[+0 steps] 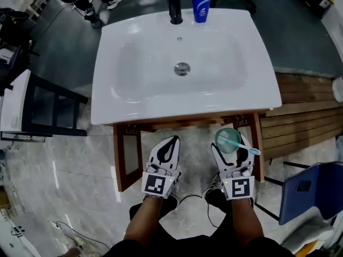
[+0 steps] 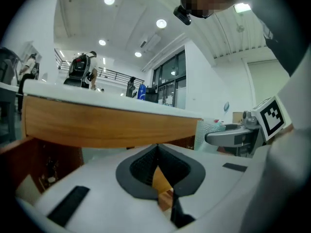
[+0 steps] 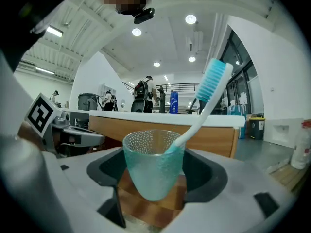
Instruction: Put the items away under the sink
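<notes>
One cup [image 3: 153, 171] sits clamped in right hand-held gripper [image 3: 155, 152].

Your left tongs [image 1: 172, 141] and right tongs [image 1: 230, 143] had smooth white shells [image 2: 97, 188] that tapered toward the tips. Each was lined inside with dark grey textured padding [image 2: 141, 168]. A cube [image 1: 156, 185] with black-and-white square markers capped the rear of each. Short black strips [image 2: 68, 205] marked the shells' upper faces. You wore a small black camera [image 2: 182, 14] on your head and dark clothing [image 1: 187, 248], and your forearms [image 1: 143, 221] were uncovered.
</notes>
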A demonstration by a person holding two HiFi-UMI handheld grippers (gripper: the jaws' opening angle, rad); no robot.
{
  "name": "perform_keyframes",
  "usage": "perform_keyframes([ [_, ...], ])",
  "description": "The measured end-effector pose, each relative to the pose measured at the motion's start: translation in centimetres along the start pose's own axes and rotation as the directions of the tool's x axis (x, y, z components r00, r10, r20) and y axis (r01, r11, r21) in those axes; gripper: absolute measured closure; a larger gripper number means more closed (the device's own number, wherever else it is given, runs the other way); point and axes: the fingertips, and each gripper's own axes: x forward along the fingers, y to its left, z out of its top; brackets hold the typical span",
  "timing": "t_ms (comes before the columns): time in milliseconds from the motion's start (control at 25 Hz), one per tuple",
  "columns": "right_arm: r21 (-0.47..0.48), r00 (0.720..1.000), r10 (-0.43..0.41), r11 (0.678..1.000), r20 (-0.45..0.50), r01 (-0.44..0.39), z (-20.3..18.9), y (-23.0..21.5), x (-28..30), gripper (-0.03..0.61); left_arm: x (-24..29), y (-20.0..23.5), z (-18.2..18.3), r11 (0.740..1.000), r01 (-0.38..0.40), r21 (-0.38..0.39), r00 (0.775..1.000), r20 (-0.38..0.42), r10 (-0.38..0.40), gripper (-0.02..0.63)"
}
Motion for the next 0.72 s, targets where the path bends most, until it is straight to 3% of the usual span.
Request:
perform_keyframes([
  [400, -0.002, 1.0, -0.028, 1.0, 0.0, 0.028, -12.4, 0.1, 5.4, 0.209, 5.4, 4.4, -12.2, 0.996, -0.038, 0.082, 0.999, 0.042, 0.034, 0.595],
  [720, 0.006, 0.998, -0.028, 1.0, 0.063, 0.028, -18.1, 0.6, 9.6, 0.209, 8.8, 8.3, -19.4, 0.989, -0.13, 0.07, 0.991, 0.032, 0.128, 0.595],
])
